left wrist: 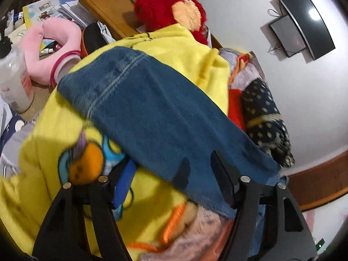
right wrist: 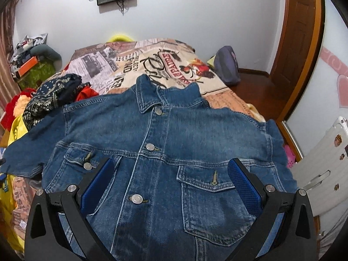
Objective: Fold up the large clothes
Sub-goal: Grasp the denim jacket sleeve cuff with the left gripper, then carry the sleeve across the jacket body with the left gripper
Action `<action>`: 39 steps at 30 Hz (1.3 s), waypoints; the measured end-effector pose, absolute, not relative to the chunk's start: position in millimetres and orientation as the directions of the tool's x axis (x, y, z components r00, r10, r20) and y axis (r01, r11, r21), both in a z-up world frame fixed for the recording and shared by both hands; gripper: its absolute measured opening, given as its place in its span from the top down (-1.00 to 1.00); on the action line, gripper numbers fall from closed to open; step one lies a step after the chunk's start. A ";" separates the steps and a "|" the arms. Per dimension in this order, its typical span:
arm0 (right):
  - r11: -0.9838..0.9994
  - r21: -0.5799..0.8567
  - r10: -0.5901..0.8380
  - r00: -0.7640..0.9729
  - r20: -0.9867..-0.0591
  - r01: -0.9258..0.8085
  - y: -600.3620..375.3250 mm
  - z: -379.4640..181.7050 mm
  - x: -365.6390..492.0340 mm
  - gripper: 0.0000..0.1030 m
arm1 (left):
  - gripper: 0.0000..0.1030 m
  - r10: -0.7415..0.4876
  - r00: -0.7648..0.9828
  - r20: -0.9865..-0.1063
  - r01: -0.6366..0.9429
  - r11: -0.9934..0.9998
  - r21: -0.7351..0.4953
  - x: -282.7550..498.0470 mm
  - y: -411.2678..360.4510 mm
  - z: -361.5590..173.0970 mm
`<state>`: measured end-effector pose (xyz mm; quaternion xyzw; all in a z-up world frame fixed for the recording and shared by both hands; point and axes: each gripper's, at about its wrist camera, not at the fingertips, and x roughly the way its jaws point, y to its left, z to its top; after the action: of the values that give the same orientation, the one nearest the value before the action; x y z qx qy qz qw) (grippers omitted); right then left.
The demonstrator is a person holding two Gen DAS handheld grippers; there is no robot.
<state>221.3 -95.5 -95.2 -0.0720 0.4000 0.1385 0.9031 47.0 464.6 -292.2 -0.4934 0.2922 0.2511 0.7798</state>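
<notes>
A blue denim jacket [right wrist: 169, 130] lies flat and front up on the bed, buttoned, with its collar at the far end. My right gripper [right wrist: 170, 182] hovers open over its chest, one blue pad above each breast pocket, nothing between them. In the left wrist view, one sleeve of the jacket [left wrist: 152, 108] stretches across a yellow fleece blanket [left wrist: 174, 43]. My left gripper [left wrist: 173, 158] straddles the sleeve's near end. Its left pad [left wrist: 125, 182] stands clear of the denim over the yellow fleece, and the right finger [left wrist: 224, 178] is at the cloth's edge. I see no pinch on the fabric.
A red plush toy [left wrist: 167, 6], pink neck pillow [left wrist: 54, 43], white bottle [left wrist: 13, 80] and papers crowd the left side. Dark dotted cloth [left wrist: 261, 113] lies beside the sleeve. A printed bedspread [right wrist: 152, 61] covers the bed. A white chair [right wrist: 322, 163] and wooden door [right wrist: 300, 43] stand right.
</notes>
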 end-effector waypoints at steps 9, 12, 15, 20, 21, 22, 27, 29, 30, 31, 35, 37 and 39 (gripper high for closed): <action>0.946 -0.033 0.190 0.637 -0.747 -0.321 -87.0 -95.1 224.0 -1.00 | 0.29 0.280 0.602 -0.748 -0.777 0.418 -0.470 63.9 477.6 -277.5; 0.944 -0.032 0.198 0.643 -0.740 -0.328 -87.2 -92.0 222.1 -1.00 | 0.67 0.372 0.516 -0.771 -0.821 0.472 -0.322 75.5 475.6 -274.3; 0.944 -0.033 0.203 0.656 -0.727 -0.329 -89.5 -86.6 219.5 -1.00 | 0.88 0.418 0.457 -0.785 -0.823 0.534 -0.195 91.2 465.2 -264.1; 0.948 -0.030 0.208 0.686 -0.697 -0.317 -98.6 -74.5 216.2 -1.00 | 0.90 0.477 0.529 -0.702 -0.757 0.639 -0.136 103.1 431.3 -206.7; 0.949 -0.030 0.208 0.692 -0.691 -0.315 -100.9 -72.4 216.2 -1.00 | 0.91 0.462 0.573 -0.676 -0.727 0.667 -0.160 104.9 423.5 -191.5; 0.949 -0.032 0.208 0.702 -0.681 -0.312 -103.7 -69.6 216.7 -1.00 | 0.91 0.452 0.606 -0.654 -0.704 0.688 -0.176 107.5 417.3 -179.3; 0.950 -0.036 0.217 0.740 -0.637 -0.310 -115.6 -57.4 217.4 -1.00 | 0.92 0.428 0.750 -0.504 -0.568 0.807 -0.160 131.1 357.9 -98.7; 0.950 -0.037 0.219 0.751 -0.623 -0.309 -121.2 -53.5 218.6 -1.00 | 0.92 0.394 0.797 -0.457 -0.510 0.845 -0.160 140.9 334.7 -76.0; 0.950 -0.037 0.221 0.754 -0.619 -0.309 -123.6 -52.2 218.8 -1.00 | 0.92 0.370 0.823 -0.431 -0.473 0.867 -0.159 148.2 320.4 -62.6; 0.950 -0.035 0.224 0.757 -0.614 -0.310 -125.9 -51.1 219.9 -1.00 | 0.92 0.352 0.842 -0.409 -0.443 0.884 -0.150 155.3 306.5 -50.7; 0.951 -0.006 0.243 0.763 -0.598 -0.308 -137.1 -51.5 221.9 -1.00 | 0.92 0.286 0.904 -0.317 -0.330 0.939 -0.094 186.7 247.9 -15.7; 0.951 0.017 0.256 0.757 -0.601 -0.308 -141.0 -54.7 224.0 -1.00 | 0.92 0.217 0.929 -0.301 -0.253 0.964 -0.086 208.1 217.1 -7.2; 0.952 0.026 0.259 0.753 -0.605 -0.306 -144.5 -56.9 225.1 -1.00 | 0.92 0.143 0.940 -0.310 -0.181 0.979 -0.097 232.7 192.8 -4.7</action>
<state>225.1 -144.5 -56.9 -0.0372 0.3172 0.1509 0.9355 232.7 192.8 -4.7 -0.0623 0.1527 0.0825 0.9829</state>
